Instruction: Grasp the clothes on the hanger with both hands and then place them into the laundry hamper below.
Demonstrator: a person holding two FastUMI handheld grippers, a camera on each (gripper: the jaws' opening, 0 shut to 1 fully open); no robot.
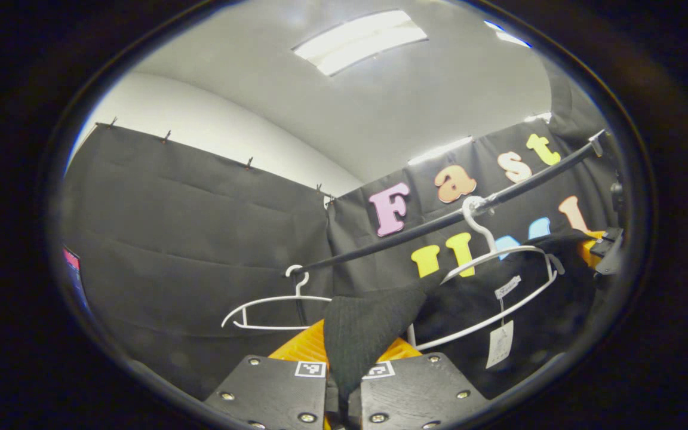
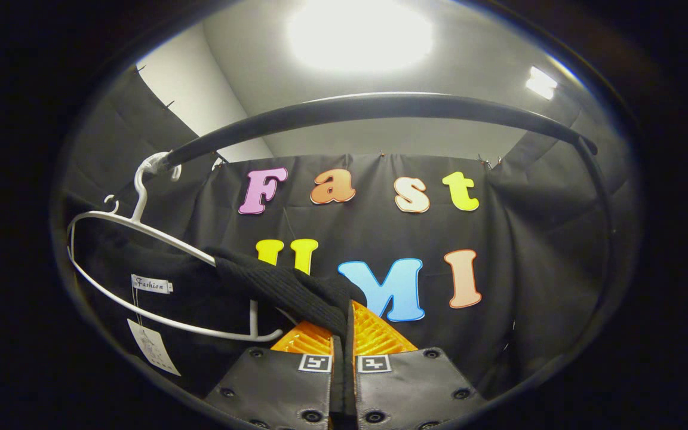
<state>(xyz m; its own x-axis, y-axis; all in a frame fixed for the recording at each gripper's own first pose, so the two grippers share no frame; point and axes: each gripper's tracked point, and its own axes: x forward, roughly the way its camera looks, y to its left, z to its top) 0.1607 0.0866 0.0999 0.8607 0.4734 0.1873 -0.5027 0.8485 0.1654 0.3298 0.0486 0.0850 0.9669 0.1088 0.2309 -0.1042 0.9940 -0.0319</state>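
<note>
A black knit garment (image 1: 475, 298) hangs by its shoulders on a white hanger (image 1: 502, 263) hooked over the black rail (image 1: 415, 230). My left gripper (image 1: 344, 364) is shut on one shoulder fold of the garment (image 1: 362, 334), pulled away from the hanger. In the right gripper view the same garment (image 2: 177, 298) drapes over the white hanger (image 2: 141, 230), and my right gripper (image 2: 344, 334) is shut on its other ribbed shoulder edge (image 2: 284, 289). A neck label and a paper tag (image 2: 153, 346) dangle inside the collar. The other gripper (image 1: 604, 248) appears at the far right of the left gripper view.
A second, bare white hanger (image 1: 278, 307) hangs on the rail to the left of the garment. The rail (image 2: 380, 110) curves overhead in the right gripper view and bends down at the right. Black cloth walls close in behind and on both sides.
</note>
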